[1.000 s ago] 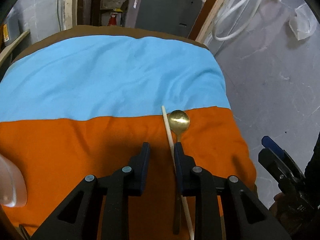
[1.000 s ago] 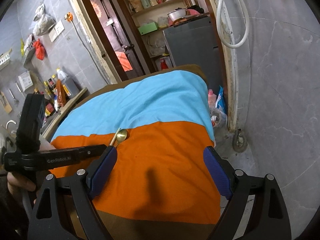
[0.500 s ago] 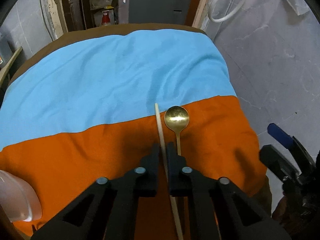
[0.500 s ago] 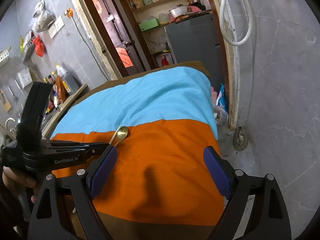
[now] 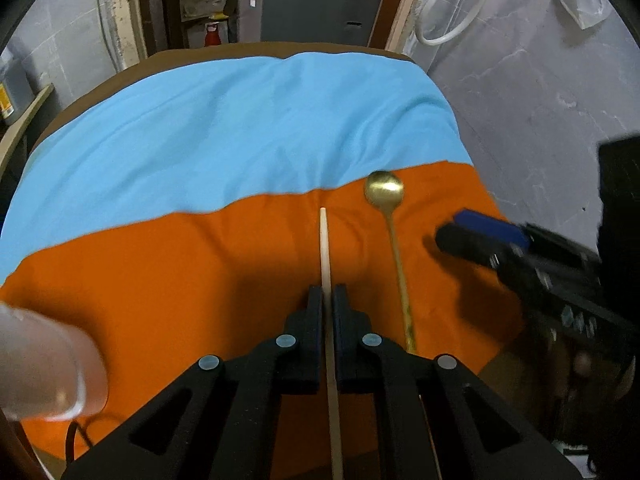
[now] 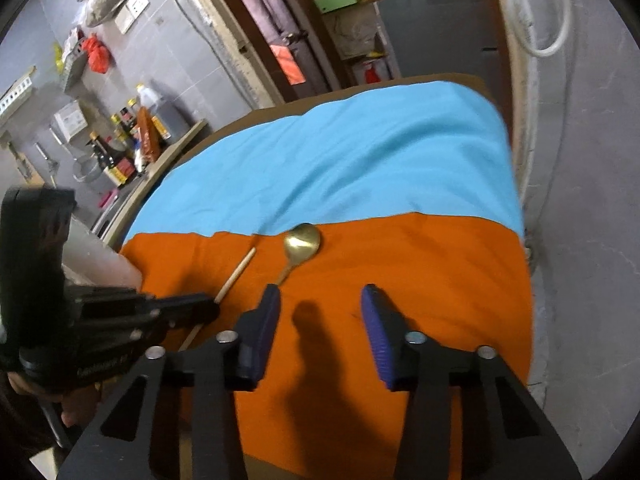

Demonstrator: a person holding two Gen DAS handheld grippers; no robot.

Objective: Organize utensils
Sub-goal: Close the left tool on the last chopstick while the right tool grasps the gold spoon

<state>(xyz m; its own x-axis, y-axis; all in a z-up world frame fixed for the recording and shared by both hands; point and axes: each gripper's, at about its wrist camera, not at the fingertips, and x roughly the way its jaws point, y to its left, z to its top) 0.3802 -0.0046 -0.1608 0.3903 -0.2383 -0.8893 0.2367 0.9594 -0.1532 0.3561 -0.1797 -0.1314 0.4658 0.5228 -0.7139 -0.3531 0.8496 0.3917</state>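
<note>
- Two-coloured cloth (image 5: 240,128) covers the table, sky blue on the far half and orange on the near half, in a cluttered grey-walled kitchen.
- Left tongs (image 5: 327,304) are pressed together on a pale wooden chopstick (image 5: 325,240), gripping it partway along so its tip points to 12 o'clock toward the blue band. Holding it lengthwise between the fingers likely keeps it steady for carrying.
- Right tongs (image 6: 318,320) are spread wide with nothing between them, hovering low over the orange cloth.
- A gold spoon (image 6: 301,242) lies flat on the orange cloth at about 11 o'clock from the right tongs, bowl toward the blue band. Its handle runs back to just beside the left blue pad, so it seems the next thing to pick up.
- In the left view the spoon (image 5: 386,196) lies at about 1 o'clock from the left tongs, apart from the chopstick and roughly parallel to it.
- A cloudy white plastic container (image 5: 44,364) sits at 8 o'clock of the left tongs; possibly the utensil holder, though its opening cannot be seen.
- Beyond the table, a grey appliance (image 5: 316,4) stands at 12 o'clock, with sauce bottles (image 6: 120,148) on a side ledge at 10 o'clock of the right tongs.
- Nothing lies between the right tongs and the spoon.
</note>
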